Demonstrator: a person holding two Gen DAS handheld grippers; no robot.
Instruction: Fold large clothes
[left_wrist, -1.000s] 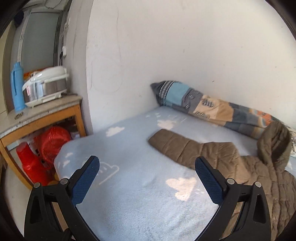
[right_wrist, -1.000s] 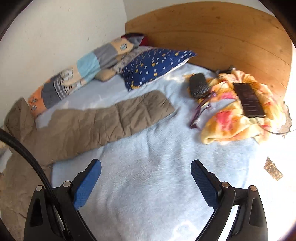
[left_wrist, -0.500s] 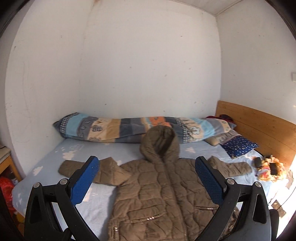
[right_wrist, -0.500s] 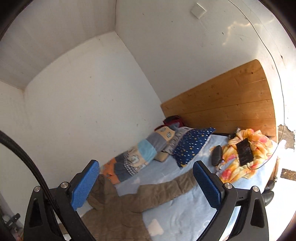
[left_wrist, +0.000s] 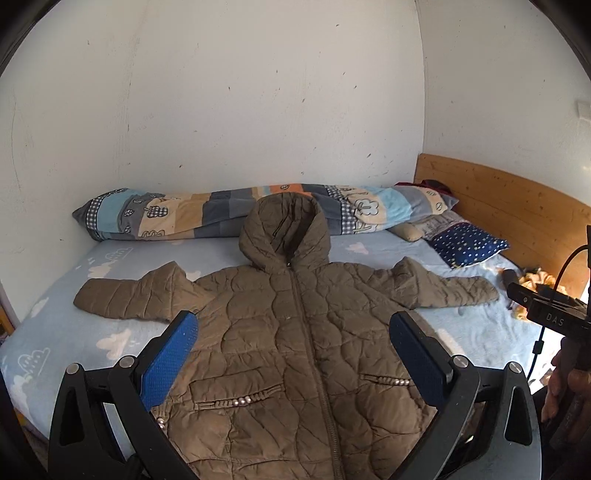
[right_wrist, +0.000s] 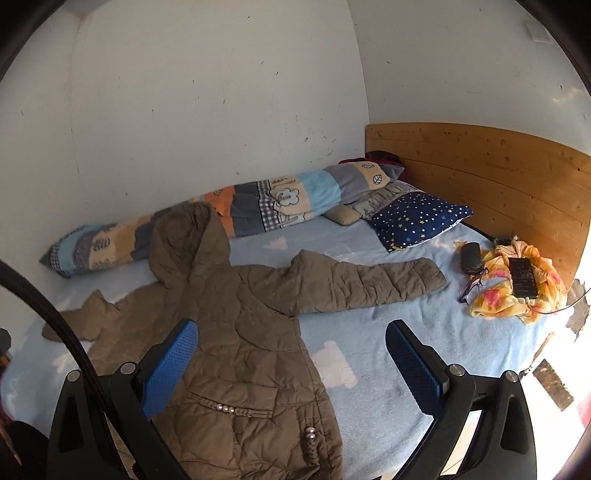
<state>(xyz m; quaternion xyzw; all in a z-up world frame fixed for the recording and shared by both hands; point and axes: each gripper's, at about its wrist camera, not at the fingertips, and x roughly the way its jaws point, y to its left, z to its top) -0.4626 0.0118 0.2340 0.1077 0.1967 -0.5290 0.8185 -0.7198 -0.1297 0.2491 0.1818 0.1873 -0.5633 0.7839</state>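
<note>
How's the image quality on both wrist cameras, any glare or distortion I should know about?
Left wrist view: sharp, evenly lit, fisheye bends the wall and headboard; the jacket is clear. Right wrist view: sunlight blows out the right edge beyond the yellow cloth; dark vignette corners in both.

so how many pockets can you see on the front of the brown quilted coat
2: one bead-trimmed pocket left of the brown quilted coat's zip, another right of it. The hem is cut off, so more may be hidden.

A brown quilted hooded jacket (left_wrist: 295, 332) is lying spread flat, zipped, on the light-blue cloud-print bedsheet (left_wrist: 74, 332), with the left gripper (left_wrist: 291, 343) hovering wide-jawed above it.
</note>
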